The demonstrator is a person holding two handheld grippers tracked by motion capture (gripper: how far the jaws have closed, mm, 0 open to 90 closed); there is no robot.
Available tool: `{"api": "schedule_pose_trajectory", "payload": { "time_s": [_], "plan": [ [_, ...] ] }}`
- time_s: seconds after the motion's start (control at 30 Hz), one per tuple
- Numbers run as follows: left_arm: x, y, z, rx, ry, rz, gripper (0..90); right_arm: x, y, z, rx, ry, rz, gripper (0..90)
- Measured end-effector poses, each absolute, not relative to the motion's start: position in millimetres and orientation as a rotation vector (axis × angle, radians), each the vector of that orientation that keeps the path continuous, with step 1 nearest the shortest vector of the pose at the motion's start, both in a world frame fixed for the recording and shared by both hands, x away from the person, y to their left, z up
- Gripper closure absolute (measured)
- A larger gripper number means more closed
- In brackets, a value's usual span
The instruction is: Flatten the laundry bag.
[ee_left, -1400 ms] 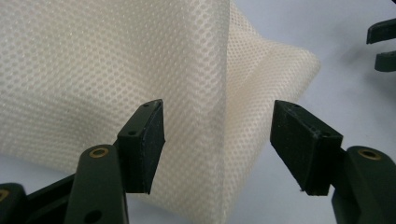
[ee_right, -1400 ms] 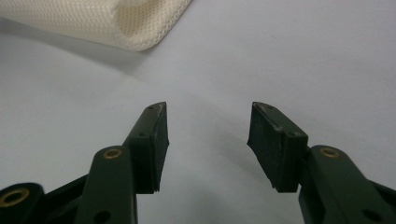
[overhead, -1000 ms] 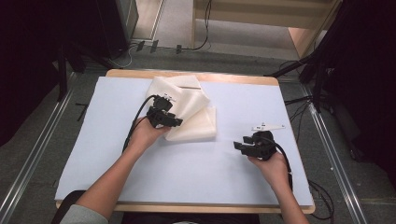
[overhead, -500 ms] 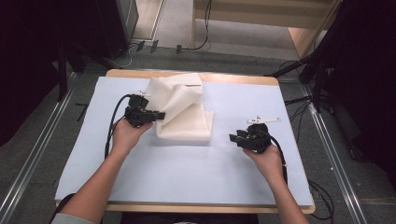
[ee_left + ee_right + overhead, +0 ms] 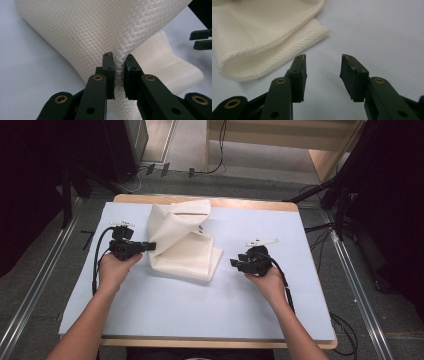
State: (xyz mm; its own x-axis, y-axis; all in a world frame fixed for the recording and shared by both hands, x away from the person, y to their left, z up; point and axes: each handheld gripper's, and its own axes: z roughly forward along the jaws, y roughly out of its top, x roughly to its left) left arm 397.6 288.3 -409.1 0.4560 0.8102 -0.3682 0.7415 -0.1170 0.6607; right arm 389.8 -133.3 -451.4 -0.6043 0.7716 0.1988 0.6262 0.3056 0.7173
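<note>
- White mesh cloth (image 5: 185, 240) lying on a pale blue table cover (image 5: 200, 305), toward the far middle of the table, partly folded over itself and lifted along its left side.
- Left gripper (image 5: 148, 246) at the cloth's left edge, held in the person's left hand (image 5: 116, 267), jaws clamped on a bunched fold of the mesh.
- Seen close in the left gripper view: cloth (image 5: 100, 32) pinched tight between the two black pads (image 5: 109, 75), rising above them as a raised sheet, with a flat folded layer lying on the table behind.
- Right gripper (image 5: 236, 264) just right of the cloth's near right corner, held in the right hand (image 5: 270, 282), not touching the cloth.
- In the right gripper view: gripper (image 5: 323, 72) with jaws apart, having just opened slightly after closing partway, nothing between them, bare cover beneath; folded cloth corner (image 5: 262, 37) lying just ahead and to the left.
- Small white strip (image 5: 262, 242) on the cover behind the right gripper, possibly a label; too small to tell.
- Wooden table edge (image 5: 240, 203) along the far side.
</note>
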Motion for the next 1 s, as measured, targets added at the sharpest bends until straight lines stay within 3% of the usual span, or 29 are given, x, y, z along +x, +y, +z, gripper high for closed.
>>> {"api": "schedule_pose_trajectory", "payload": {
  "time_s": [0.37, 0.63, 0.77, 0.93, 1.0],
  "plan": [
    [390.7, 311.5, -413.6, 1.811, 1.358, 0.094, 81.3, 416.2, -100.3, -458.4, 1.249, 2.408, 1.181, 51.9],
    [386.6, 328.4, -417.9, 1.77, 1.408, 0.091, 81.7, 424.5, -77.7, -470.5, 1.203, 2.455, 1.149, 54.5],
    [384.6, 336.3, -419.4, 1.751, 1.436, 0.093, 81.3, 424.1, -72.3, -471.7, 1.196, 2.459, 1.123, 61.5],
    [383.9, 343.9, -423.5, 1.727, 1.473, 0.086, 80.1, 422.2, -69.1, -470.0, 1.171, 2.483, 1.109, 82.5],
    [384.0, 344.7, -423.8, 1.723, 1.474, 0.088, 80.1, 422.0, -68.8, -469.3, 1.165, 2.484, 1.113, 83.0]
  ]
}}
